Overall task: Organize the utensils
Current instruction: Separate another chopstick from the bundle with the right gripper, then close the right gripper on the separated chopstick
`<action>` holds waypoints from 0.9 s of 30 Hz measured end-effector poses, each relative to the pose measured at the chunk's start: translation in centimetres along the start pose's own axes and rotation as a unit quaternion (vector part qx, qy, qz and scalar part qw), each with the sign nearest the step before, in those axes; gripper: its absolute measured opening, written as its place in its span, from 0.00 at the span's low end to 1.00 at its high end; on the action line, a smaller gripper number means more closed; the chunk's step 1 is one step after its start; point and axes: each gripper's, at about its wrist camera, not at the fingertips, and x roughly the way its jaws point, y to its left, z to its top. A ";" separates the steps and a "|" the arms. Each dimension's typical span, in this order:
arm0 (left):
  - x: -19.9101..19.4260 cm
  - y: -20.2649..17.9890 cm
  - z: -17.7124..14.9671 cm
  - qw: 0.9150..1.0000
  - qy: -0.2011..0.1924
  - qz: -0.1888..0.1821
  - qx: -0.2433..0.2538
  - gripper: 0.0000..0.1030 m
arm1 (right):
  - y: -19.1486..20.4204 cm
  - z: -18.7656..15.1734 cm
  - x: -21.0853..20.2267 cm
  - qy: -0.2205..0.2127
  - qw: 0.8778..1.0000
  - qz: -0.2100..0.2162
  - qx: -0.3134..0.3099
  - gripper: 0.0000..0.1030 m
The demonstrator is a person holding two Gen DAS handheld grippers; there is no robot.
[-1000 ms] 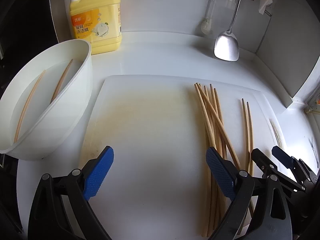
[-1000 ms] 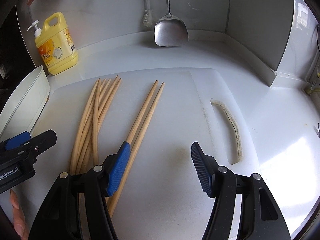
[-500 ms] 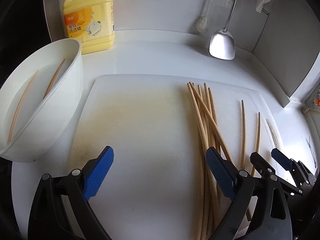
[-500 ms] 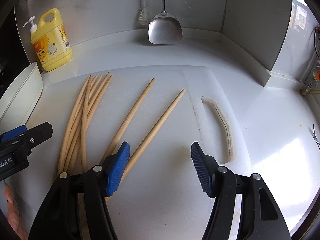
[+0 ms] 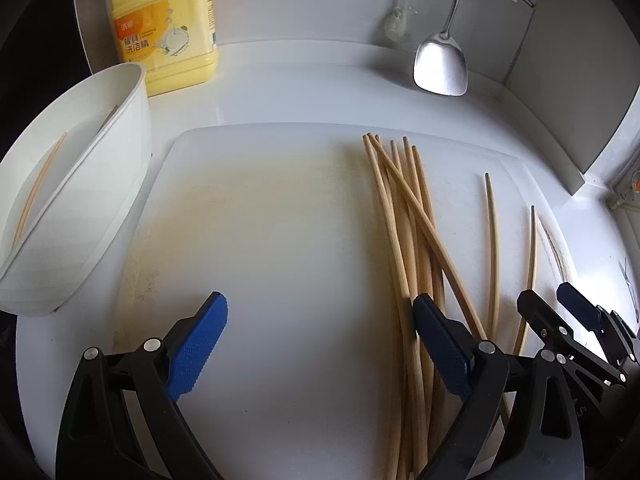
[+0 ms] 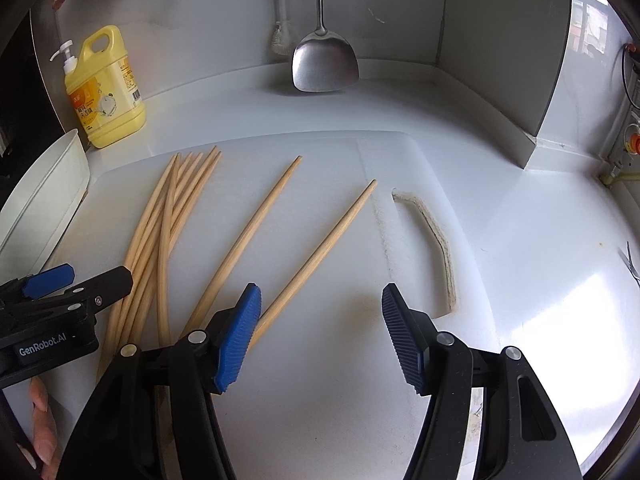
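Note:
A bundle of several wooden chopsticks point(image 5: 404, 220) lies on the white cutting board point(image 5: 260, 220), also in the right wrist view point(image 6: 168, 216). Two single chopsticks lie apart to its right, one point(image 6: 244, 240) and the other point(image 6: 324, 252); they also show in the left wrist view point(image 5: 491, 248) point(image 5: 530, 268). My left gripper point(image 5: 320, 344) is open and empty over the board, its right finger by the bundle. My right gripper point(image 6: 320, 336) is open and empty, its left finger over the second single chopstick's near end. A white basin point(image 5: 80, 200) at left holds two chopsticks.
A yellow detergent bottle point(image 5: 168, 28) stands at the back left. A metal spatula point(image 6: 324, 64) hangs against the back wall. The board has a handle slot point(image 6: 432, 240) at its right. A raised ledge point(image 6: 532, 144) borders the counter at right.
The two single chopsticks, side by side a second ago, now lie spread apart. Both grippers stay open; the left view has shifted slightly closer to the board.

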 end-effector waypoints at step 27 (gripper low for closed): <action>-0.4 3.4 0.6 0.999 -0.037 0.035 0.008 0.34 | 1.6 0.5 0.4 -0.009 1.000 -0.001 -0.023 0.26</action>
